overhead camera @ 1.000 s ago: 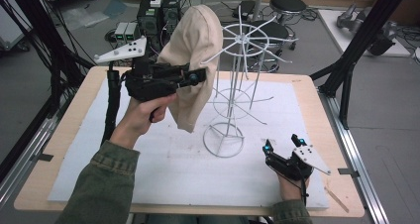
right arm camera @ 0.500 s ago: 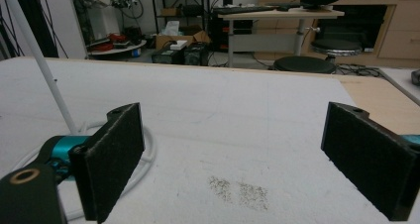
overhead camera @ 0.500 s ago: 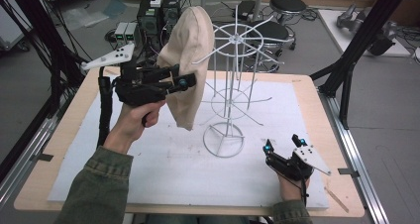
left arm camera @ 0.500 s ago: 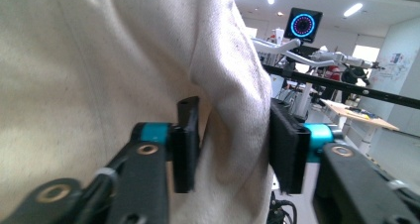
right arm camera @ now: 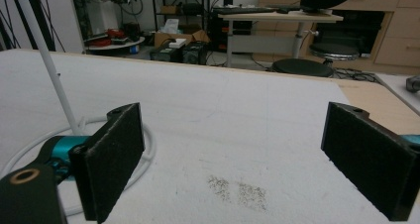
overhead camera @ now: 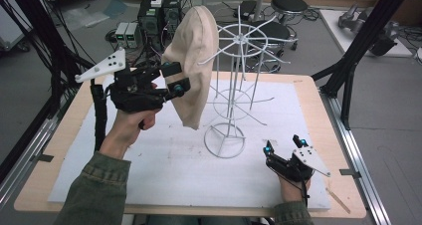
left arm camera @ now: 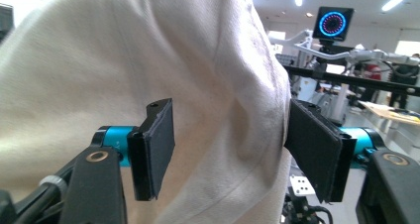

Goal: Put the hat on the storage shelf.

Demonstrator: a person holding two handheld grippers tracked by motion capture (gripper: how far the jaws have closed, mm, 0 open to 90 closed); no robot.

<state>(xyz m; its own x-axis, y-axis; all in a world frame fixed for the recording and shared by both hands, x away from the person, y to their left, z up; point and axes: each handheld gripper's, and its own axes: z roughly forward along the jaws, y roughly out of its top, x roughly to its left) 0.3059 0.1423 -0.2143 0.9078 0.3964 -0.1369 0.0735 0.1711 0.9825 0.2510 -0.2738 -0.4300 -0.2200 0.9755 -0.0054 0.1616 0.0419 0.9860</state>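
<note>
Wire rack [overhead camera: 234, 95], white, upright on the white mat [overhead camera: 164, 170] that covers the wooden table [overhead camera: 318, 85]; round base ring, thin centre pole, spoked wheel at the top. Cloth hat [overhead camera: 195, 65], cream, hung on a spoke at the left side of the rack, drooping down beside the pole, its lower edge clear of the mat. Left gripper [overhead camera: 175, 78], held in the left hand [overhead camera: 130, 126] just left of the rack at hat height; its jaws have just been opening and stand apart, the hat's fabric [left arm camera: 218, 100] bulging between the pads [left arm camera: 159, 144] without being pinched. Right gripper [overhead camera: 282, 146], low over the mat, right of the rack's base; jaws spread wide with nothing between them, the base ring [right arm camera: 143, 149] just beside one pad.
</note>
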